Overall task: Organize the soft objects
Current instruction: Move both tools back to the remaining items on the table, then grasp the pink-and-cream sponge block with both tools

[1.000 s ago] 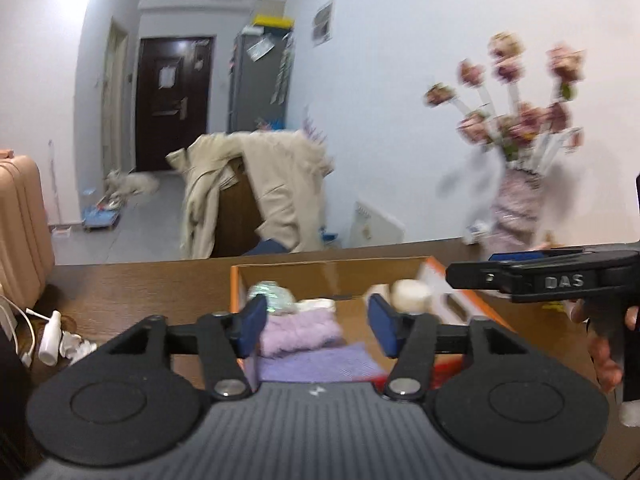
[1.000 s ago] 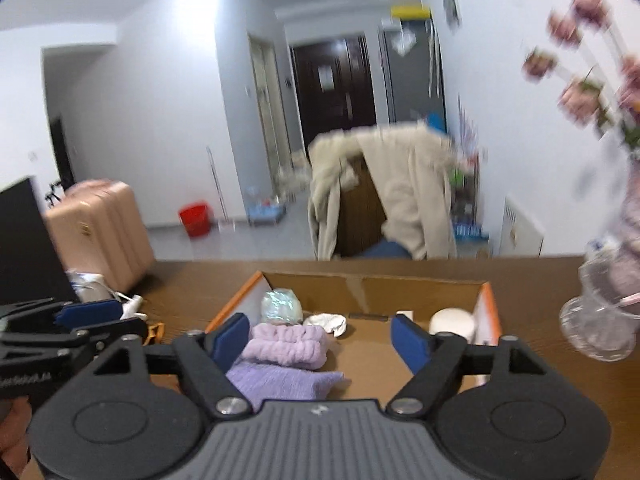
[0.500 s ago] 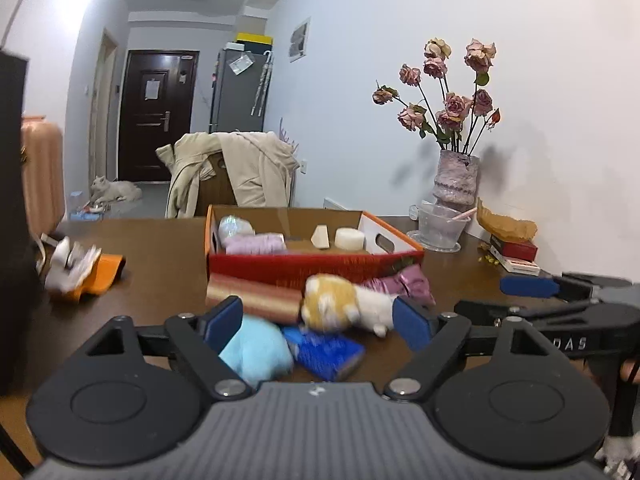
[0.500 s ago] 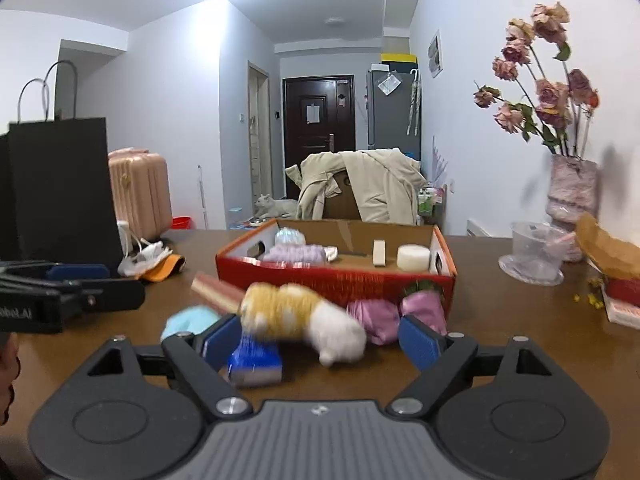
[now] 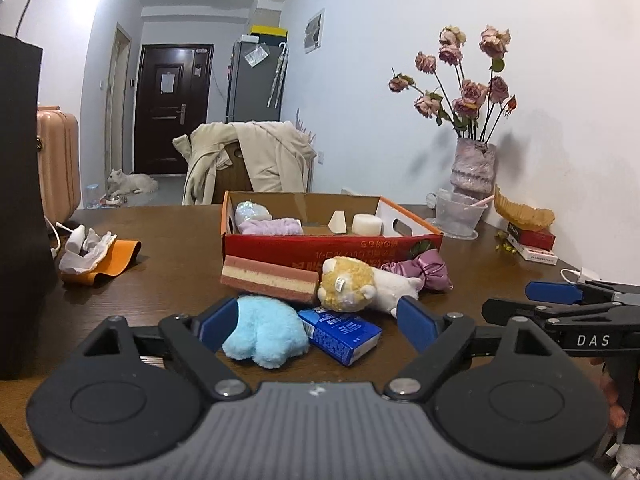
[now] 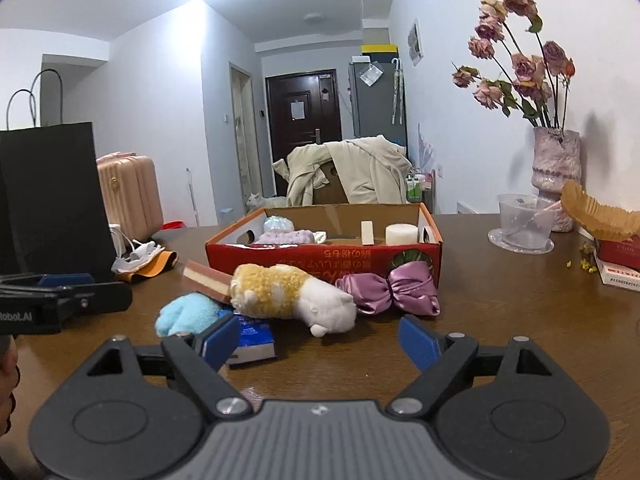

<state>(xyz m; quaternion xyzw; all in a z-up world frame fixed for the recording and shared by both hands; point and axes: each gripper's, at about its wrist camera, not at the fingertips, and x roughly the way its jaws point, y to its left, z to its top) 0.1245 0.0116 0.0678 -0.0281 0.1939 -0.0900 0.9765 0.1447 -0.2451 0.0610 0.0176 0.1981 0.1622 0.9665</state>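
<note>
A red cardboard box [image 5: 332,245] [image 6: 320,256] stands on the brown table and holds a purple towel [image 5: 272,226], a white round sponge [image 5: 367,224] and other small soft items. In front of it lie a striped sponge block [image 5: 269,279], a yellow-and-white plush [image 5: 360,288] [image 6: 292,296], a purple satin bow [image 6: 388,288], a light blue plush [image 5: 264,332] [image 6: 188,314] and a blue tissue pack [image 5: 340,332]. My left gripper [image 5: 316,322] is open and empty, just in front of the blue plush. My right gripper [image 6: 320,338] is open and empty, in front of the yellow-and-white plush.
A black paper bag [image 6: 52,196] stands at the left. White cloth on an orange item [image 5: 96,256] lies left of the box. A vase of dried roses [image 5: 472,168], a clear plastic cup [image 6: 522,220] and small boxes [image 6: 620,260] stand at the right.
Both grippers have pulled back from over the box and dropped low toward the table's near side. The loose soft items in front of the box have come into view.
</note>
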